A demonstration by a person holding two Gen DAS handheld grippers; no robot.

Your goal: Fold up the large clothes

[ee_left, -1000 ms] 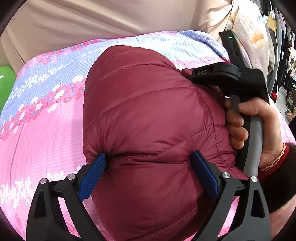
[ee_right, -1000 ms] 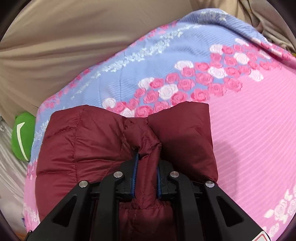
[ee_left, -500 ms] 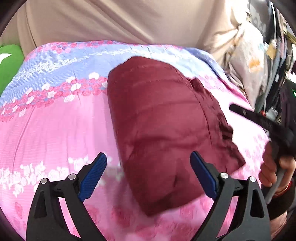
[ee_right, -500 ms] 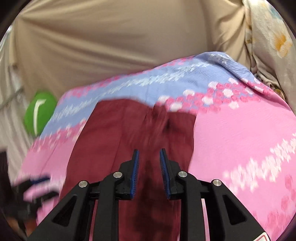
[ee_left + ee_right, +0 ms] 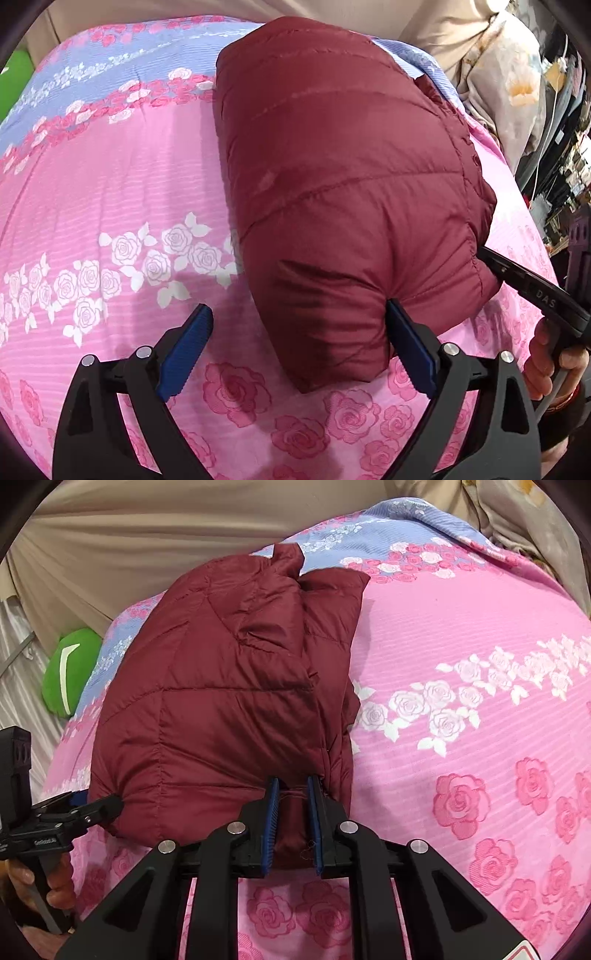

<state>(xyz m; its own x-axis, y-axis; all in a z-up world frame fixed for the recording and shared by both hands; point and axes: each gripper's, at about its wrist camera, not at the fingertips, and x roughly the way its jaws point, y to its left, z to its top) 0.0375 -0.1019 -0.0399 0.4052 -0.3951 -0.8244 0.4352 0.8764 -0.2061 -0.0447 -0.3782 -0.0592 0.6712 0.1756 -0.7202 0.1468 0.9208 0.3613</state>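
Note:
A maroon quilted puffer jacket (image 5: 340, 177) lies folded into a thick bundle on a pink and blue rose-print bedspread (image 5: 110, 192). My left gripper (image 5: 295, 354) is open wide, its right pad touching the bundle's near corner, nothing between the jaws. In the right wrist view the jacket (image 5: 221, 701) fills the centre. My right gripper (image 5: 291, 823) is nearly closed on the jacket's near edge, with a fold of maroon fabric between its blue pads. The right gripper also shows at the bundle's right side in the left wrist view (image 5: 535, 291).
A beige curtain (image 5: 147, 535) hangs behind the bed. A green cushion (image 5: 70, 668) sits at the far left edge. Floral bedding (image 5: 517, 85) and cluttered shelves (image 5: 569, 147) stand to the right of the bed. The left gripper (image 5: 66, 819) shows at the bundle's left corner.
My right gripper had let the jacket go and pulled back; it now grips the bundle's near edge again. My left gripper, open throughout, has moved back in against the bundle's corner.

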